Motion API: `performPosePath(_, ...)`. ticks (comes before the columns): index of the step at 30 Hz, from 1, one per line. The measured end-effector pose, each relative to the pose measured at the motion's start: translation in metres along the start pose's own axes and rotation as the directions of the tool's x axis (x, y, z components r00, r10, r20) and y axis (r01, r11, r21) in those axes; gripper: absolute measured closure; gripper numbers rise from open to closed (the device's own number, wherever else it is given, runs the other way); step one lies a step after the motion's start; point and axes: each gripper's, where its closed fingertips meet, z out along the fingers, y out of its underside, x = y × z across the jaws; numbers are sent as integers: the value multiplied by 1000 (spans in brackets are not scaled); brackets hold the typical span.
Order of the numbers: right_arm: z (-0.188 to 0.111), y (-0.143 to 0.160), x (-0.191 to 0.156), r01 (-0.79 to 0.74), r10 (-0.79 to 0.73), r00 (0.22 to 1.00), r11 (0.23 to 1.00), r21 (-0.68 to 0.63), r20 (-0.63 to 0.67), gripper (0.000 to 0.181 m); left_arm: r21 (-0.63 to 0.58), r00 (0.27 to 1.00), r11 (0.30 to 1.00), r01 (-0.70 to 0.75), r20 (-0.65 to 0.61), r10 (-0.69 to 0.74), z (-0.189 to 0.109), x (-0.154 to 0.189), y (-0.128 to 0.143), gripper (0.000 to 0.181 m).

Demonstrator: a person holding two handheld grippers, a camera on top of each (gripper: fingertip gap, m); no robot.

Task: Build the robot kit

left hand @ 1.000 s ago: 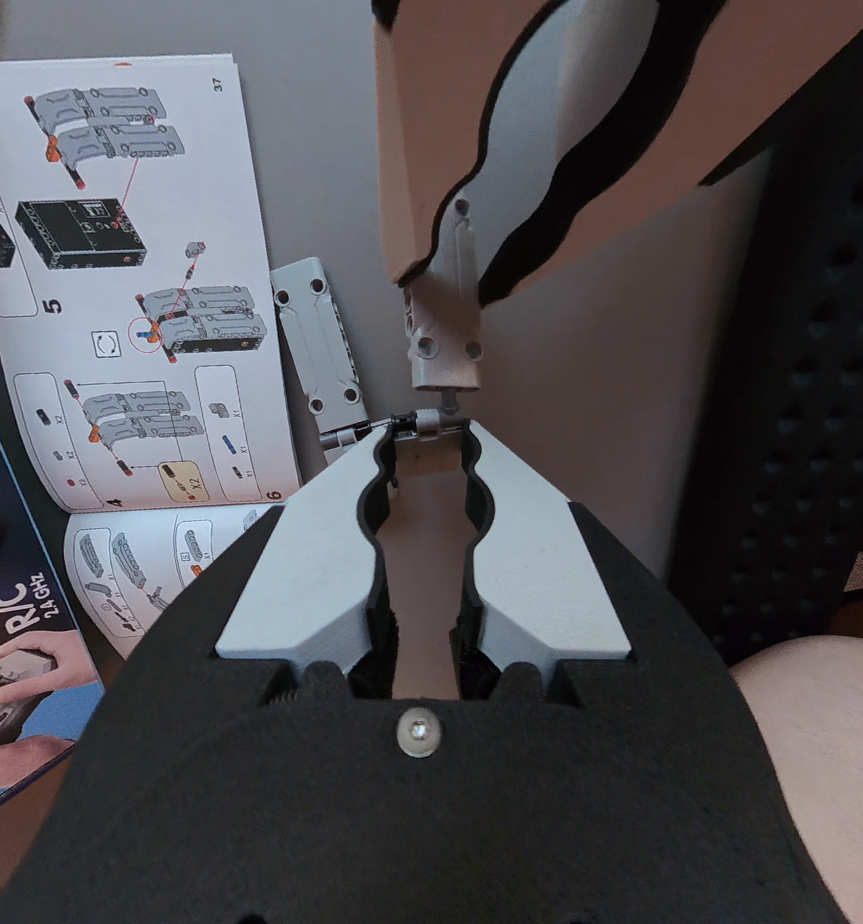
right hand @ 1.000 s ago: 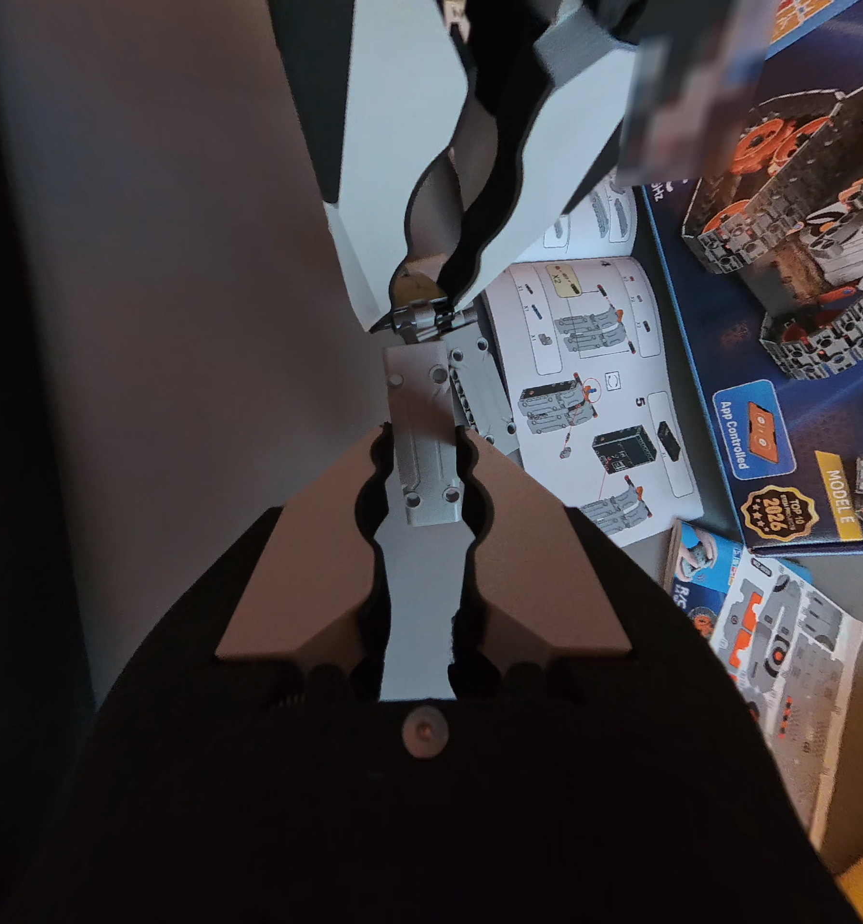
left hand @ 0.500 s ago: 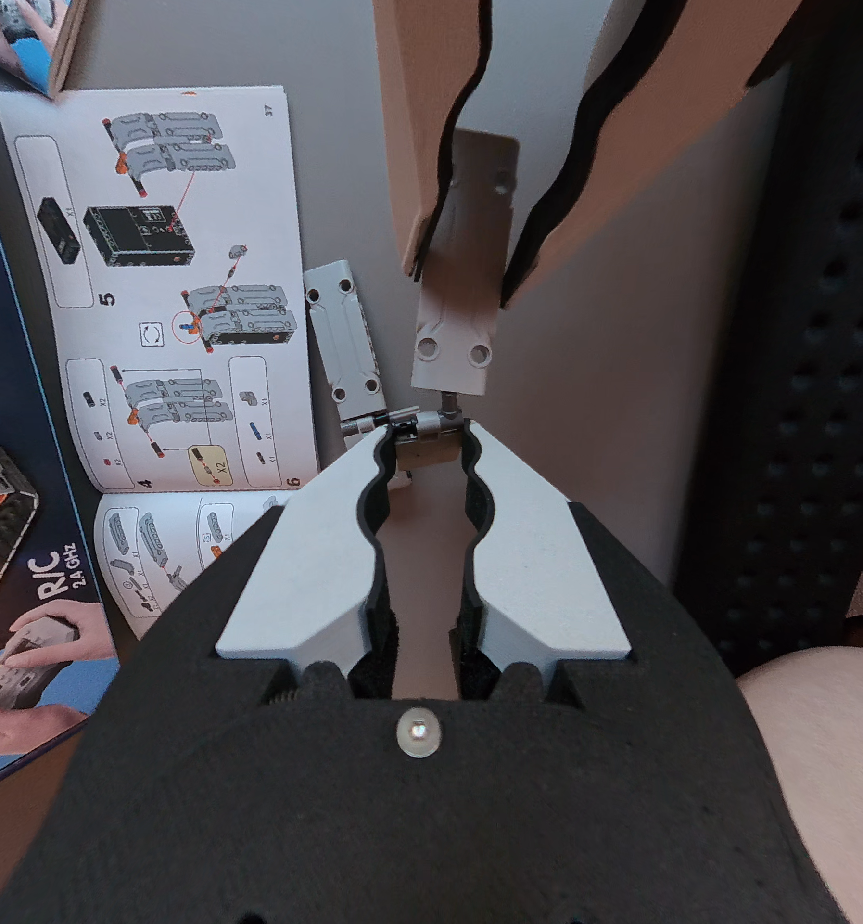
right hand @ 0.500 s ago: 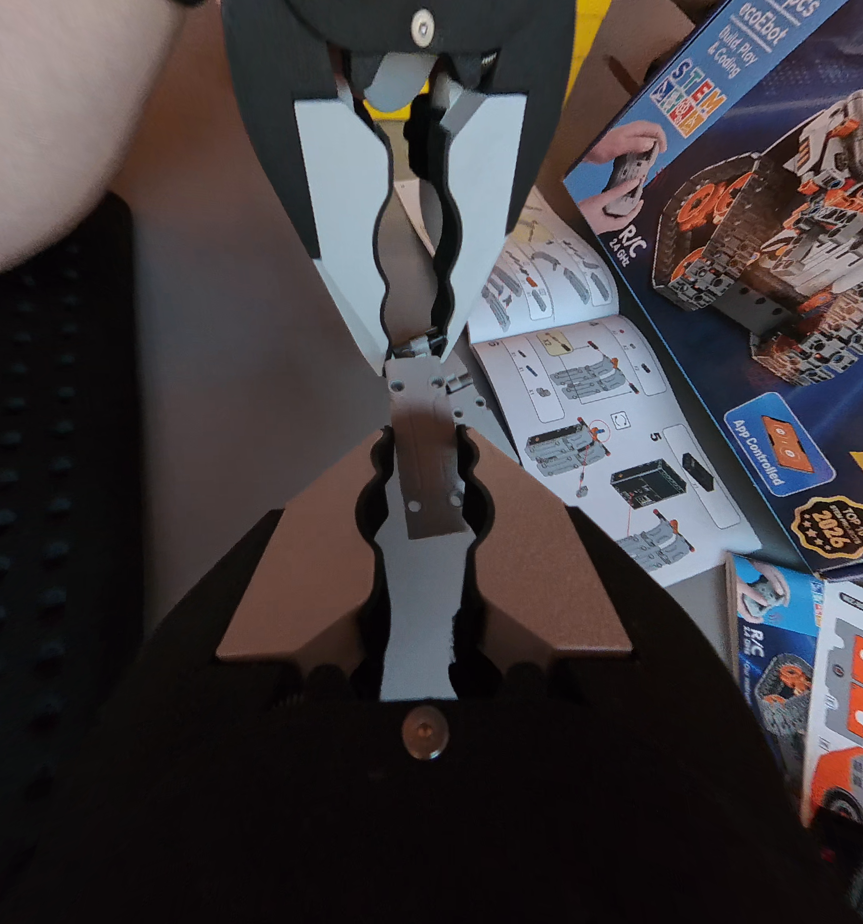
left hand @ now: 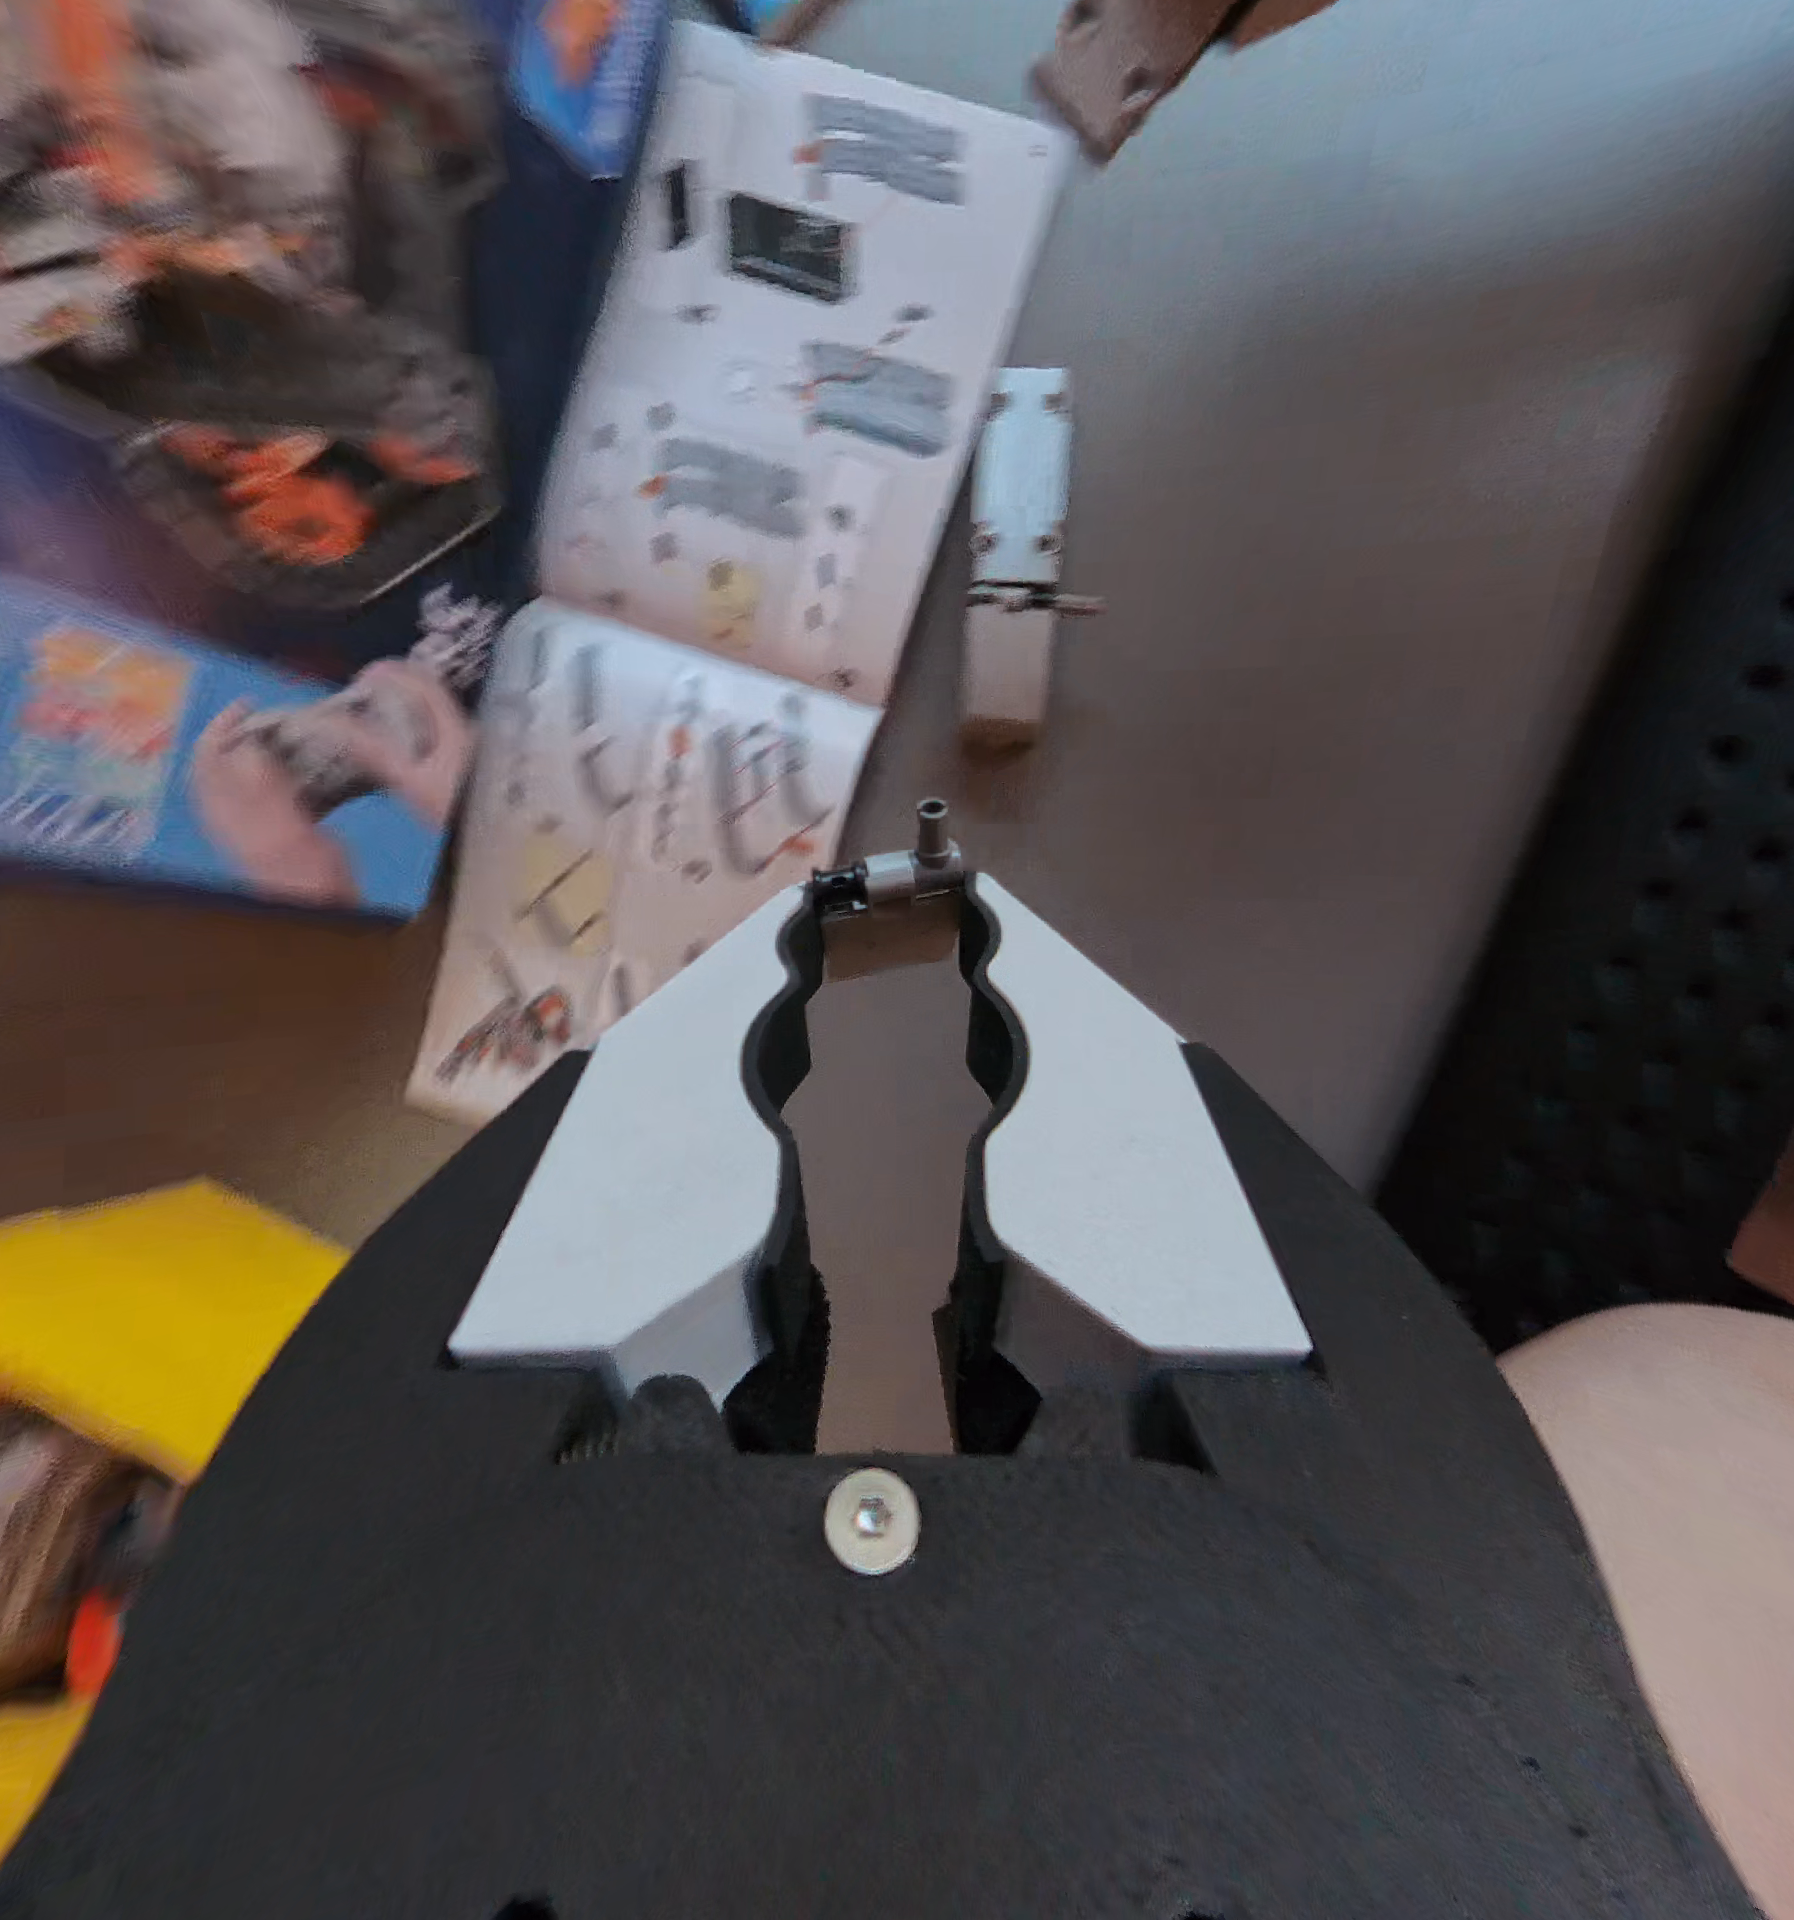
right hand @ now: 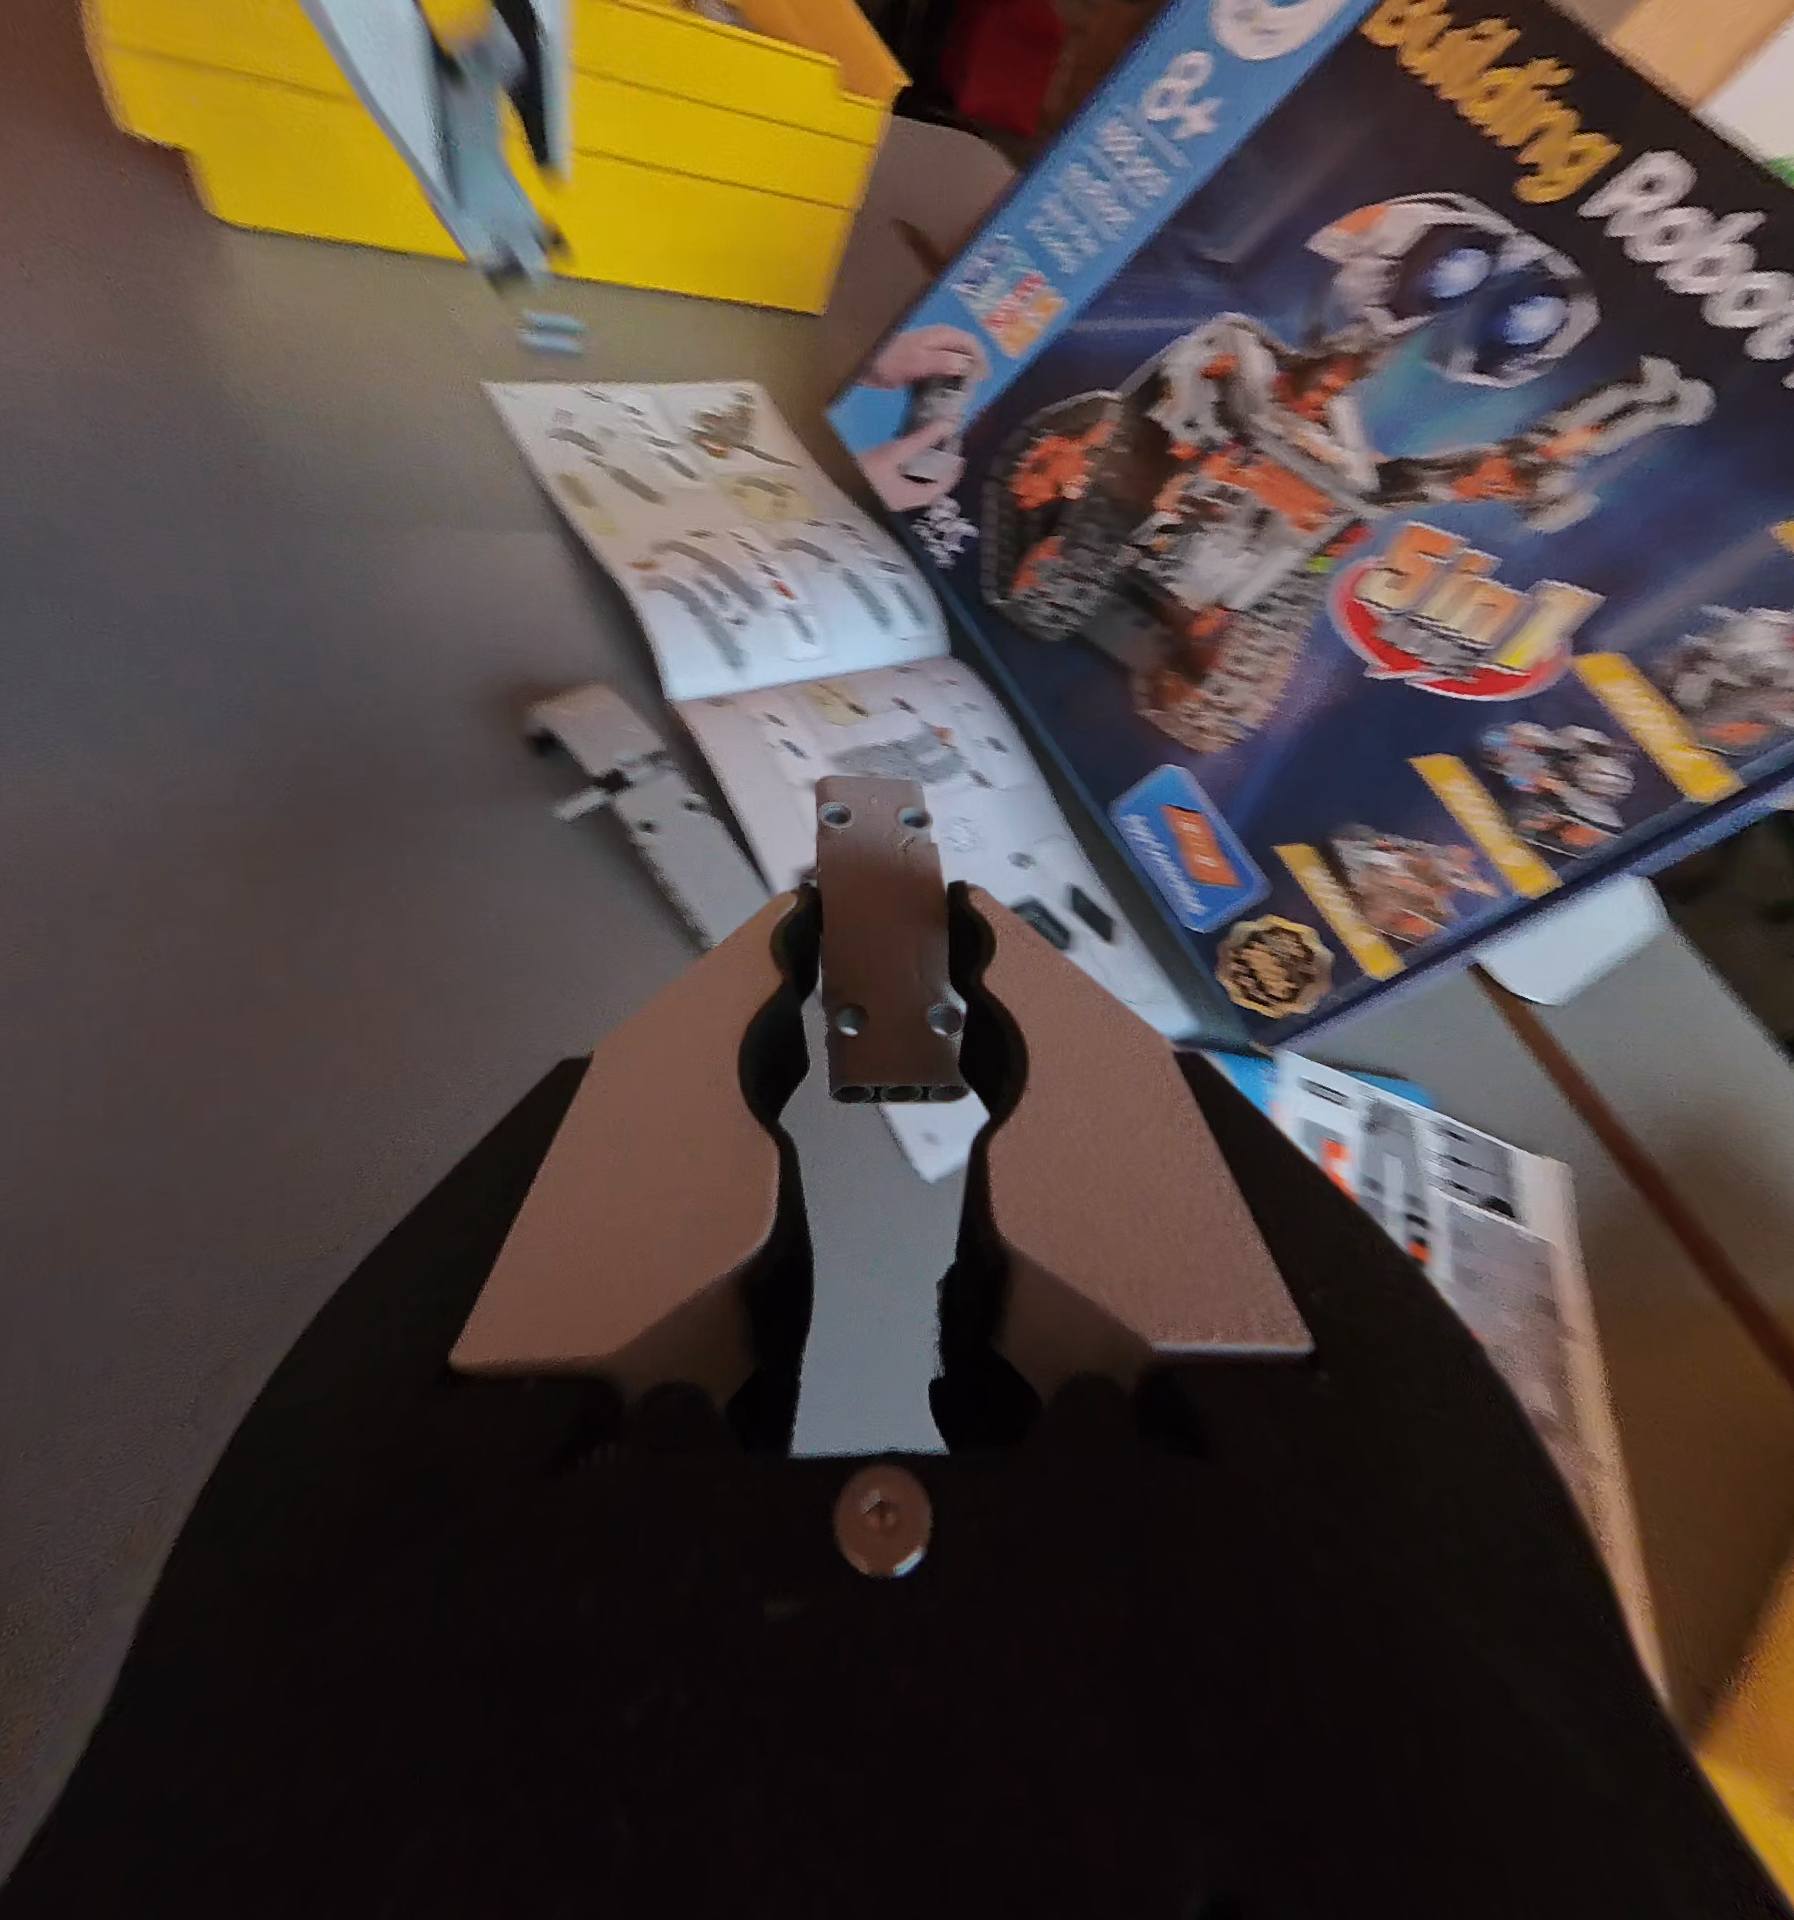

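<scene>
Grey bench [right hand: 197, 675] carrying the items below, listed from largest to smallest.

Toy kit box [right hand: 1392, 540], dark blue with a printed robot picture, lying flat at the right of the right wrist view; blurred at upper left in the left wrist view.

Yellow bin [right hand: 685, 177] at the far edge of the bench; its inside cannot be seen from either view.

Instruction booklet [right hand: 768, 582], open flat, its right edge against the box. A second printed leaflet [right hand: 1444, 1226] lies nearer, partly under the box corner.

Black perforated mat [left hand: 1703, 831] along the right edge of the left wrist view.

Flat grey plate [right hand: 644, 790] with holes, lying on the bench just beside the booklet's left edge, a small pin piece across it.

Right gripper [right hand: 880, 935], tan fingers, closed on a short grey beam [right hand: 877, 935] with holes at both ends; the beam stands out past the fingertips, clear of the bench.

Left gripper [left hand: 891, 894], pale grey fingers, closed on a small grey connector [left hand: 898, 873] with a black pin at its left end and a short stub pointing away from the camera. It is held above the bench, near the grey plate.
</scene>
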Motion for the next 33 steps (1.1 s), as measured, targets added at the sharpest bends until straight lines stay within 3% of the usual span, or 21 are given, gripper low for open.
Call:
performPosePath(2,-4,11,20,22,-25,996,999,-38,-91,158,38,985,996,86,145,-91,-29,-21,16,157)
performPosePath(6,-2,38,12,1,2,1000,989,-150,22,158,12,956,987,162,248,-160,-54,-26,43,157)
performPosePath(10,-3,66,-4,181,-150,980,946,-268,132,158,-86,959,979,184,233,-160,-47,-19,57,157)
performPosePath(19,-1,96,-18,299,-224,947,874,-383,229,158,-133,967,973,189,195,-162,-38,-18,62,157)
performPosePath(22,0,75,-19,295,-240,948,909,-295,209,158,-124,967,974,188,197,-162,-39,-18,62,157)
performPosePath(28,-3,-25,-25,173,-185,958,982,74,218,158,-70,990,995,75,122,-66,-38,-2,40,157)
performPosePath(33,7,-91,-31,214,-251,932,963,163,261,158,-80,996,997,2,89,5,-32,10,29,157)
